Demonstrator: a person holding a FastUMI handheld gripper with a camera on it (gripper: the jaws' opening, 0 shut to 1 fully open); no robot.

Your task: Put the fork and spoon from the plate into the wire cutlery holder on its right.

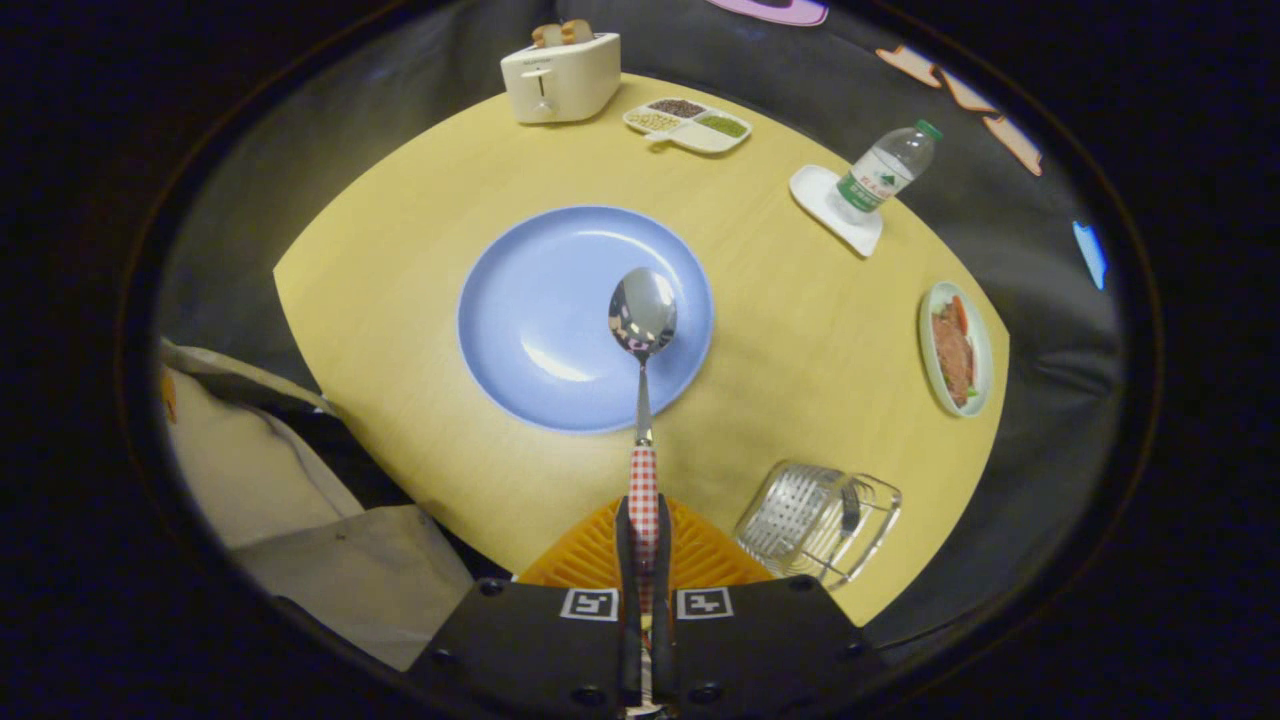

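Spoon: checked handle pinched between the fingers, bowl raised over the blue plate. Wire cutlery holder: on the surface right of the fingers, fork inside

My gripper pinches the checked handle of a polished, mirror-bright metal spoon. The plate looks glossy and smooth, the desk matt wood-grain, the cutlery holder shiny wire, the water bottle clear plastic.
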